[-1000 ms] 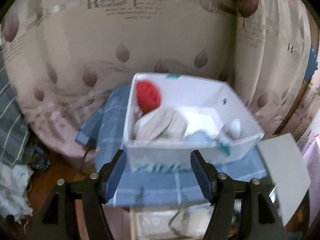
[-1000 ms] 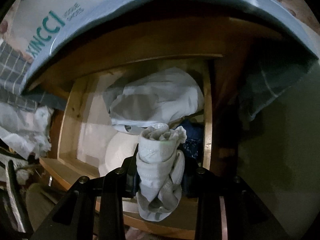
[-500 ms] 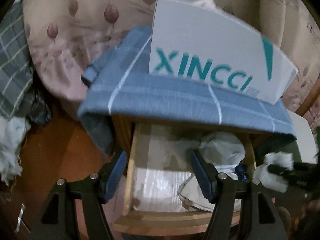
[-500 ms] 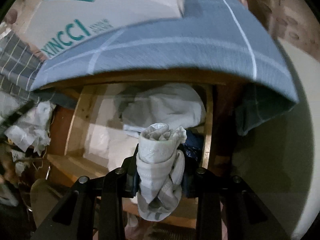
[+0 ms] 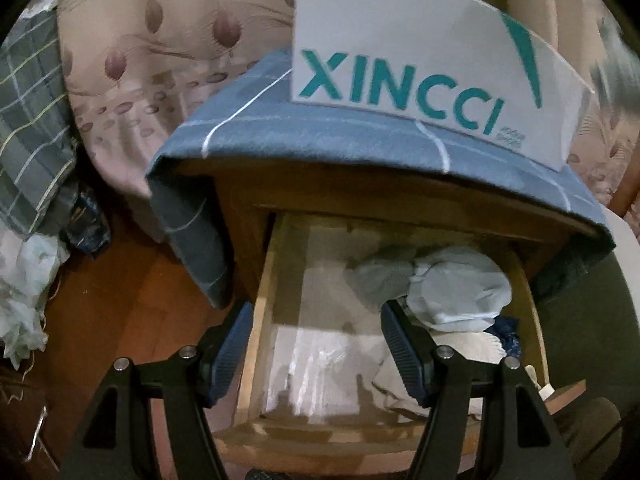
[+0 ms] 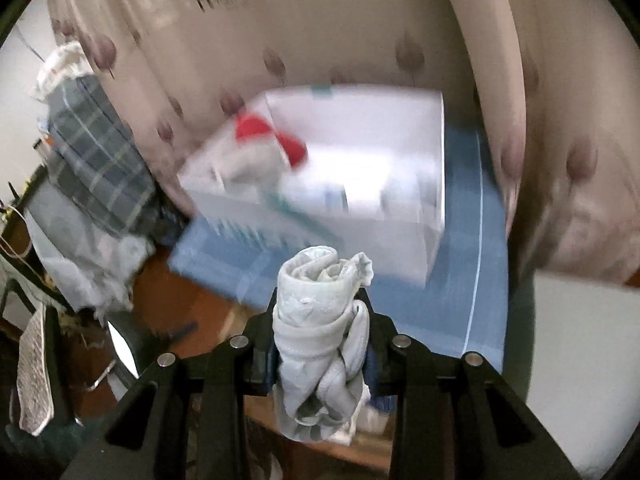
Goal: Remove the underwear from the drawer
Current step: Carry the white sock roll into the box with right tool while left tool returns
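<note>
The wooden drawer [image 5: 256, 320] stands pulled out under a stand draped in a blue checked cloth [image 5: 320, 148]. Pale bundled garments [image 5: 452, 284] lie in its right half; the left half shows a bare lined floor. My left gripper [image 5: 316, 344] hovers open over the drawer's left part with nothing between its fingers. My right gripper [image 6: 320, 332] is shut on a rolled pale underwear bundle [image 6: 320, 320], held up above the cloth-covered top. Ahead of it sits the white box [image 6: 360, 184], which holds a red item [image 6: 292, 148] and other clothes.
The white box lettered XINCCI [image 5: 400, 60] rests on the stand's top. A patterned curtain [image 5: 160, 40] hangs behind. A grey plaid fabric [image 5: 28, 120] and crumpled pale cloth [image 5: 24, 288] lie at the left on the wooden floor [image 5: 120, 300].
My right gripper rose out of the drawer with the rolled bundle and now faces the white box from above. My left gripper sank from the box down to the open drawer.
</note>
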Action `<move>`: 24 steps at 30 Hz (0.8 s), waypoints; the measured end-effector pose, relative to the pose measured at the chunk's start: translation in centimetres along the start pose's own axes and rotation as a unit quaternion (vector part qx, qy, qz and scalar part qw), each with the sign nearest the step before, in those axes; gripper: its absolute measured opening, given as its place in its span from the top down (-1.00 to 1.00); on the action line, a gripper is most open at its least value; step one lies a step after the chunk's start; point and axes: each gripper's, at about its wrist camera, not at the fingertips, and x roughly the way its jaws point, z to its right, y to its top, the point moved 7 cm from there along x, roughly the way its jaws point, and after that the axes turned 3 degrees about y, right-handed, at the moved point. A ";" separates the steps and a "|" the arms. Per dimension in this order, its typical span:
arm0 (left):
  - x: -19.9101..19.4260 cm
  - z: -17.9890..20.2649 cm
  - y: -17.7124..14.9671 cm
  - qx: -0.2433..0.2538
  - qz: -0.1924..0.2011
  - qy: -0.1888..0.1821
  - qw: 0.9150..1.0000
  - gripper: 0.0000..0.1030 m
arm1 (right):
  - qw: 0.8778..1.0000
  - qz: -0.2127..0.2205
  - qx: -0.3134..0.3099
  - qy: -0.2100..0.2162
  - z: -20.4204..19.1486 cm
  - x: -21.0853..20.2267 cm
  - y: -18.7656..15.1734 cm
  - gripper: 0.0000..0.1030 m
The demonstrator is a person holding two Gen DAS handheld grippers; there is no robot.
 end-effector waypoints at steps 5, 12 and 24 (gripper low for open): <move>0.0 -0.5 -0.2 -0.019 0.001 -0.012 1.000 -0.32 | 0.999 0.036 -0.003 -0.029 0.2 1.0 6.6 0.42; 0.3 -0.8 -0.2 -0.027 0.001 -0.011 1.000 -0.32 | 0.998 0.008 0.032 -0.057 2.9 8.2 9.3 0.42; 1.0 -0.8 -0.3 -0.033 -0.007 -0.012 0.999 -0.32 | 0.997 -0.031 0.038 -0.067 4.6 13.9 7.8 0.27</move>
